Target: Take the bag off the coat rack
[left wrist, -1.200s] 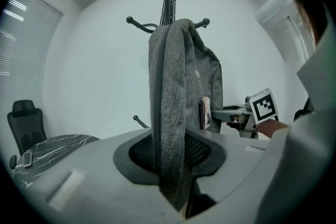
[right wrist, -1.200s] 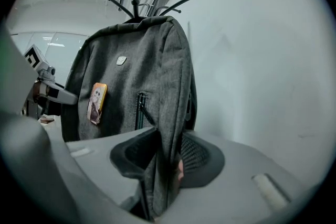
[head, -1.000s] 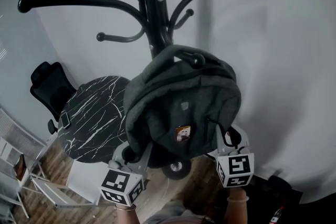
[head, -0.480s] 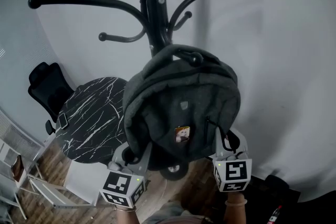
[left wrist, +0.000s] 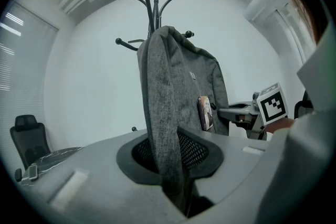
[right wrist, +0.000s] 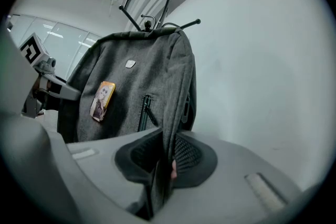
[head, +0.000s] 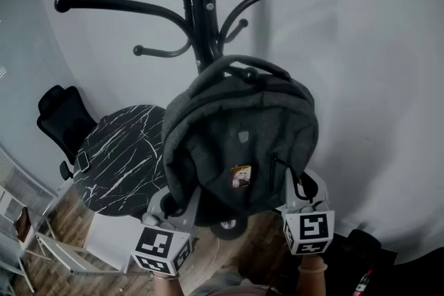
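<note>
Bag (head: pixel 239 149) — a grey fabric backpack — hangs on the black coat rack (head: pixel 198 10), with its top handle looped over a short hook close to the pole, in front of a pale wall (head: pixel 374 80).

At the lower left edge of the pack, the left gripper (head: pixel 173 204) has its jaws a narrow gap apart and clamped on the cloth. In the left gripper view the grey side edge runs straight down between the mesh-textured pads (left wrist: pixel 197 149) and is pinched there. These jaws have just been closing on it.

On the front panel sits a small metal emblem (head: pixel 243 138), too small to read. Below it is a rectangular orange-rimmed badge (head: pixel 241 176) carrying a picture — no lettering can be made out. A zip pull (head: pixel 279 164) hangs to the right of the badge.

At the lower right edge, the right gripper (head: pixel 298 189) has also just been closing. Its jaws stand nearly together, gripping a thin fold of the pack's side seam between them. Each gripper's marker cube (head: pixel 309 232) shows only black-and-white squares.
</note>
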Tool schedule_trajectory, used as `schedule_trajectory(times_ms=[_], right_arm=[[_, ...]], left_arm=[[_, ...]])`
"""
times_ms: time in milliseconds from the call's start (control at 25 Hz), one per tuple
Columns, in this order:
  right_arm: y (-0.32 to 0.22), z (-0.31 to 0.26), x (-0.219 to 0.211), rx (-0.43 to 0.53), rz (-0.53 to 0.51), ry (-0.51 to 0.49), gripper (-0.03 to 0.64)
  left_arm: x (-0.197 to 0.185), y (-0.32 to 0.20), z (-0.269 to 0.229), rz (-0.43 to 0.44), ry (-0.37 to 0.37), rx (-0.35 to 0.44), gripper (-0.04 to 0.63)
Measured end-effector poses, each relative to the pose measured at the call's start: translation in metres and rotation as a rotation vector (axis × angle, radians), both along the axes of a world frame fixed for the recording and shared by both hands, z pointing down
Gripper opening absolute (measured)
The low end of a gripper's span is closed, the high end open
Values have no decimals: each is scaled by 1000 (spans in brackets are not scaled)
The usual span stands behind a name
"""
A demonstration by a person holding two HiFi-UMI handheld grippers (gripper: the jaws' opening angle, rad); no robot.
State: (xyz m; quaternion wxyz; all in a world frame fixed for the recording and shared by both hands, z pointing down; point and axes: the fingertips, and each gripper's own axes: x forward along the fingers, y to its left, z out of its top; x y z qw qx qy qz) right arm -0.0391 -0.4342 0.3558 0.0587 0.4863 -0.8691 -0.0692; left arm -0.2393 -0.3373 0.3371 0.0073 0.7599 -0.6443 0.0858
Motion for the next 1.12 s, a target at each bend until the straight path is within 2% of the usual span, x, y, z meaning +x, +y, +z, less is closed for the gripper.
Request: schedule_trajectory(times_ms=[720,920,1120], right_arm=[[28,-13,18,14,6,-13,44],[60,-17,34,32,7,-14,44],[61,-17,35,34,-4,-14,44]], left_arm=[[17,24,-15,1,-16,13,84],[33,56,-17,-1,-20,27,84],[35,59,-18,-14,-20,29,84]])
